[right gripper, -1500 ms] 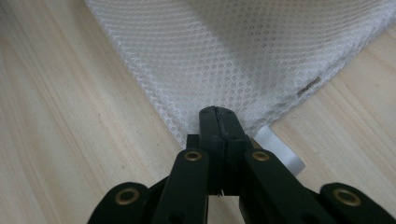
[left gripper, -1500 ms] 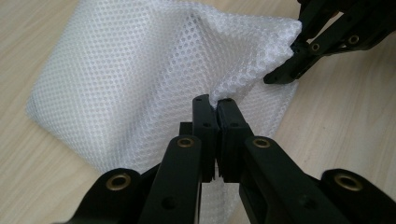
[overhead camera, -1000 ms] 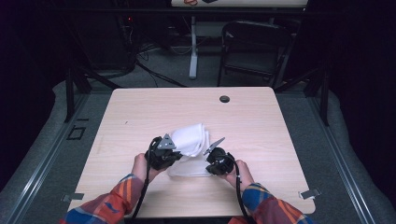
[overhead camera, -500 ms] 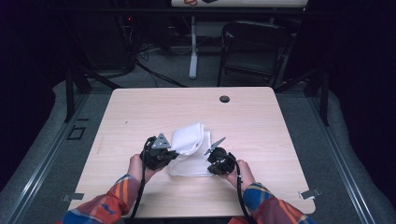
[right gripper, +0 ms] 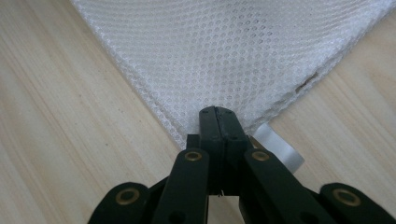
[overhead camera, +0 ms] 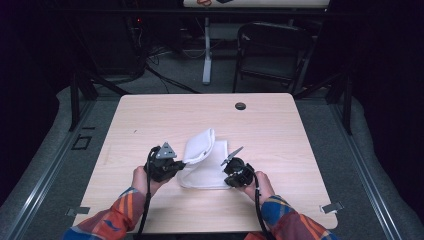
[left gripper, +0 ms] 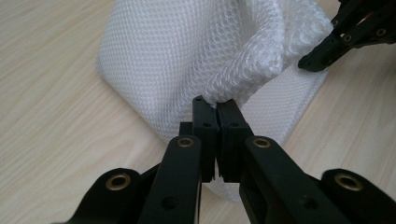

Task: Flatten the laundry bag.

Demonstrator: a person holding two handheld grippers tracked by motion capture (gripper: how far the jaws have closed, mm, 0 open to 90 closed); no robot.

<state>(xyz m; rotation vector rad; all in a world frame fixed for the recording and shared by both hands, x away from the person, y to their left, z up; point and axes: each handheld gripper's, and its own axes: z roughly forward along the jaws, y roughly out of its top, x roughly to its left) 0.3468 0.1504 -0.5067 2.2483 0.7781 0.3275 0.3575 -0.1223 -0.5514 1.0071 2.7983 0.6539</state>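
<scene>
One white mesh bag (overhead camera: 202,160) sits near the front middle of the tabletop (overhead camera: 150,120), half folded over itself. My left gripper (left gripper: 217,109) has its fingers pinched tight on the bag's rolled edge, and my right gripper (right gripper: 218,116) has its fingers clamped on a corner lying flat.

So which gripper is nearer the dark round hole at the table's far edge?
Right. The right gripper sits almost straight below the hole; the left gripper lies farther off to the left.

High view looks down on the table (overhead camera: 150,120) from afar; both gripper views sit close, sharing the white mesh cloth (overhead camera: 202,150)
</scene>
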